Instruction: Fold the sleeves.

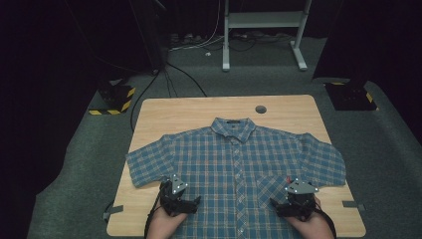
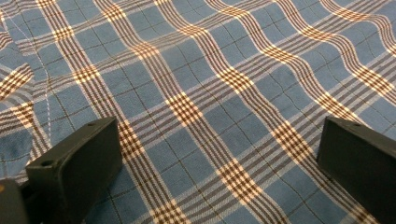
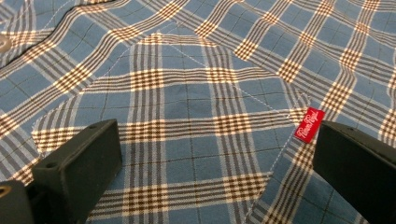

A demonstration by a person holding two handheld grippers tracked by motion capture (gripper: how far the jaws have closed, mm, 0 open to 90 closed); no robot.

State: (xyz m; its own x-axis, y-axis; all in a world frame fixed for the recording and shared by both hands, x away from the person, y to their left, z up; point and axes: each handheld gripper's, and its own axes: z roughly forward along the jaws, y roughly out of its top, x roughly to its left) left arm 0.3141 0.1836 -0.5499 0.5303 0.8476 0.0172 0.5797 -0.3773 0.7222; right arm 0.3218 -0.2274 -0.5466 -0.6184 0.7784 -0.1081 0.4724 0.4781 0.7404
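two grippers, left [image 1: 191,201] and right [image 1: 278,203], gape empty over one plaid shirt [image 1: 236,164].

Two hands were seen entering the high view from six o'clock, each bearing a gripper. The left gripper [image 1: 175,198] was held at about seven o'clock of that view, its grey plate tilted toward one o'clock and its cable trailed back toward the forearm. The right gripper [image 1: 297,200] was held at about five o'clock, level with the left and well apart from it, its plate turned toward twelve o'clock. In the left gripper view [image 2: 219,158] the two black jaws were spread wide, nothing being pinched between them. In the right gripper view [image 3: 217,161] the jaws were likewise spread wide, with nothing clamped.
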